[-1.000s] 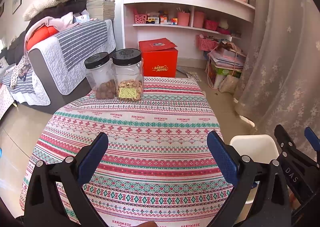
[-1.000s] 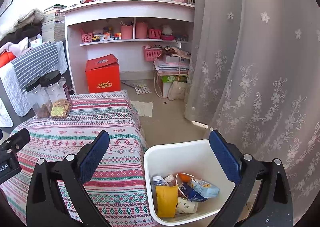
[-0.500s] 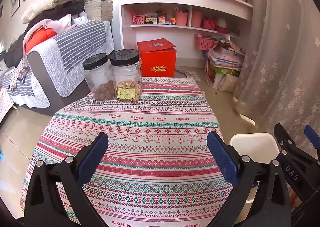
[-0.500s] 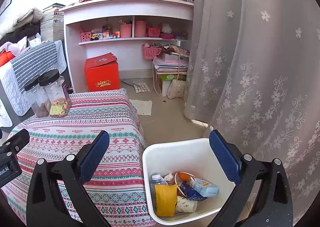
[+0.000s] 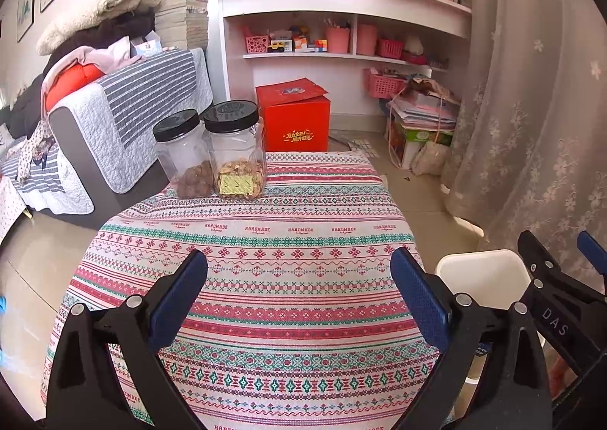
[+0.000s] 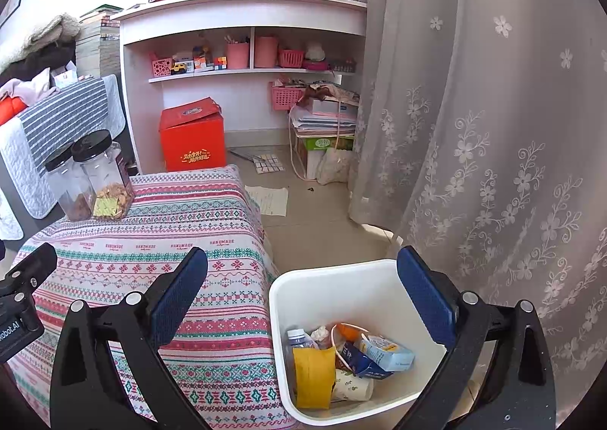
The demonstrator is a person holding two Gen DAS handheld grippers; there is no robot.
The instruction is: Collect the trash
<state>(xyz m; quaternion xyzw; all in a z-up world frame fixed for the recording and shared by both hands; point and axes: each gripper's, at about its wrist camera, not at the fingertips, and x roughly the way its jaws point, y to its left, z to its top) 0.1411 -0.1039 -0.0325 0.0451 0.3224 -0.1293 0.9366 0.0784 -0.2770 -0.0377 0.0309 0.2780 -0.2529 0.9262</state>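
Trash sits in the white bin (image 6: 353,301), on the floor just right of the desk (image 5: 273,278): a yellow pouch (image 6: 313,373), a small carton (image 6: 387,352), a bottle (image 6: 297,339) and a paper cup (image 6: 351,386) lie packed together at its bottom. We see no loose litter on the striped cloth; only two black-lidded jars (image 5: 216,153) stand at its far left corner, touching each other.

Our left claw (image 5: 299,301) hangs over the near middle of the desk, fingers spread wide with nothing between them. Our right claw (image 6: 303,297) is also released and empty, poised above the bin's left rim, so the bin lies directly below and slightly right of it. The right hand is clearly the nearer one to the bin; from the left view only a corner of the rim shows past the desk edge.

We judge the desk collection to be finished or nearly so. A sheet of paper (image 6: 271,200) and small scraps lie on the floor beyond the bin, toward the far shelf (image 6: 242,31); if those count as trash, they lie ahead of the right claw, well apart from it, with the sheet's long side running away from us.
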